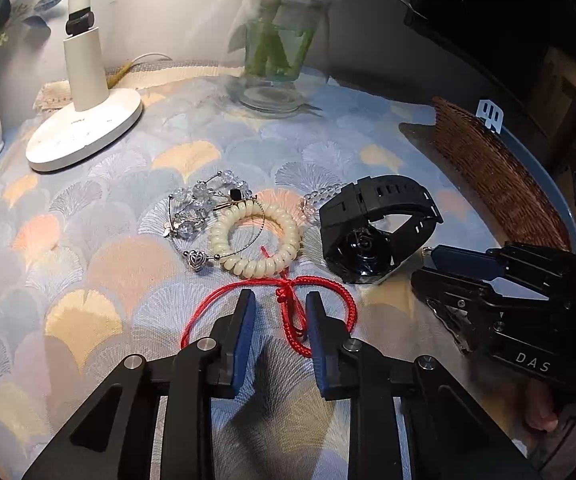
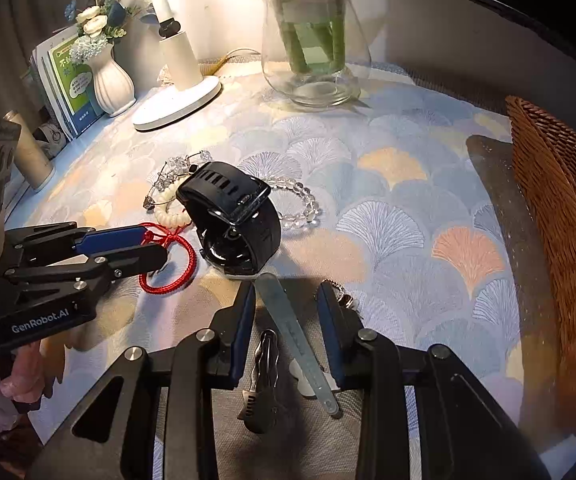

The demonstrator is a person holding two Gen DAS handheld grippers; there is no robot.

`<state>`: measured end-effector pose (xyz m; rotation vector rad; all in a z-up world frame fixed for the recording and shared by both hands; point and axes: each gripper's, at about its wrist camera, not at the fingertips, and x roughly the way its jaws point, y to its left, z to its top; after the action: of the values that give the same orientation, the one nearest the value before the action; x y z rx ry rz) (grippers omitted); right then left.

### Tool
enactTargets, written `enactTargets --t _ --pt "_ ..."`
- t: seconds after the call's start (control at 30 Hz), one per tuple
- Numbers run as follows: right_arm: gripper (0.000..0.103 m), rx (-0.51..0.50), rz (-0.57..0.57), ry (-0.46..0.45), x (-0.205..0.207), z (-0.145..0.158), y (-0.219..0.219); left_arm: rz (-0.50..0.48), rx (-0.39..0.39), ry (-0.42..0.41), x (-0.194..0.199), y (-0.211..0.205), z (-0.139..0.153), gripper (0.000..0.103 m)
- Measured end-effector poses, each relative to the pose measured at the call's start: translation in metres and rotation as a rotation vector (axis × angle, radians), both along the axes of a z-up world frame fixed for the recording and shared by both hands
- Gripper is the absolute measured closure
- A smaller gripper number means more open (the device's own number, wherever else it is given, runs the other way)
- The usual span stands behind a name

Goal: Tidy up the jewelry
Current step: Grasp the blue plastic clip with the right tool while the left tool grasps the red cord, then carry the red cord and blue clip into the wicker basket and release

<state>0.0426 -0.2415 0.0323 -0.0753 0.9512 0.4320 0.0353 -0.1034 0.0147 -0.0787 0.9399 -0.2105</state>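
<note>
A pile of jewelry lies mid-table: a red cord bracelet [image 1: 319,312], a cream bead bracelet [image 1: 256,240], a clear crystal and wire bracelet [image 1: 196,204], and a black watch [image 1: 371,228]. My left gripper [image 1: 280,308] is open, low over the cloth, its fingers astride the red cord's knot. In the right wrist view my right gripper [image 2: 286,300] is open just in front of the black watch [image 2: 236,220], with a grey metal strip [image 2: 299,344] lying between its fingers. A clear bead bracelet [image 2: 303,204] lies behind the watch. The red cord [image 2: 176,264] shows there too.
A wicker basket [image 2: 559,216] stands at the right edge. A glass vase with stems [image 2: 311,40], a white lamp base [image 1: 84,128] and a white flower vase [image 2: 110,80] stand at the back. A small key clip [image 2: 264,372] lies under the right gripper.
</note>
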Motion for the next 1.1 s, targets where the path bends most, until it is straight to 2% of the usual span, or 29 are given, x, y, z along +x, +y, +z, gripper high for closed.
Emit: enactTargets --t 0.07,0.13,0.2,0.23,0.27,0.4,0.6,0.9,1.1 --pt "0.069 -0.016 0.003 -0.009 -0.001 -0.001 0.002 0.005 0.028 -0.005 0.000 -0.002 0.000 0.094" --pt "0.069 -0.033 0.012 -0.015 -0.003 -0.001 0.004 0.001 0.022 -0.005 0.000 -0.001 0.000 0.098" --pt "0.072 -0.046 0.021 -0.022 -0.004 -0.002 0.007 0.000 0.017 -0.004 -0.001 0.001 0.000 0.099" --pt "0.086 -0.044 0.031 -0.015 -0.005 -0.003 0.008 -0.002 0.012 -0.002 -0.002 0.002 0.000 0.099" --pt "0.089 -0.048 0.034 -0.016 -0.006 -0.003 0.009 -0.007 0.003 0.001 -0.004 0.004 0.000 0.099" --pt "0.089 -0.014 0.026 -0.034 -0.008 0.001 0.003 -0.036 -0.079 0.017 -0.016 0.013 0.002 0.099" --pt "0.089 0.114 -0.029 -0.044 -0.008 0.013 -0.022 -0.093 -0.158 0.007 -0.043 0.020 0.019 0.099" --pt "0.089 0.327 -0.064 -0.017 -0.032 0.024 -0.057 -0.149 -0.133 -0.042 -0.065 0.003 0.052 0.099" --pt "0.089 0.537 -0.073 -0.014 -0.056 0.043 -0.094 -0.203 -0.123 -0.078 -0.071 -0.020 0.074 0.099"
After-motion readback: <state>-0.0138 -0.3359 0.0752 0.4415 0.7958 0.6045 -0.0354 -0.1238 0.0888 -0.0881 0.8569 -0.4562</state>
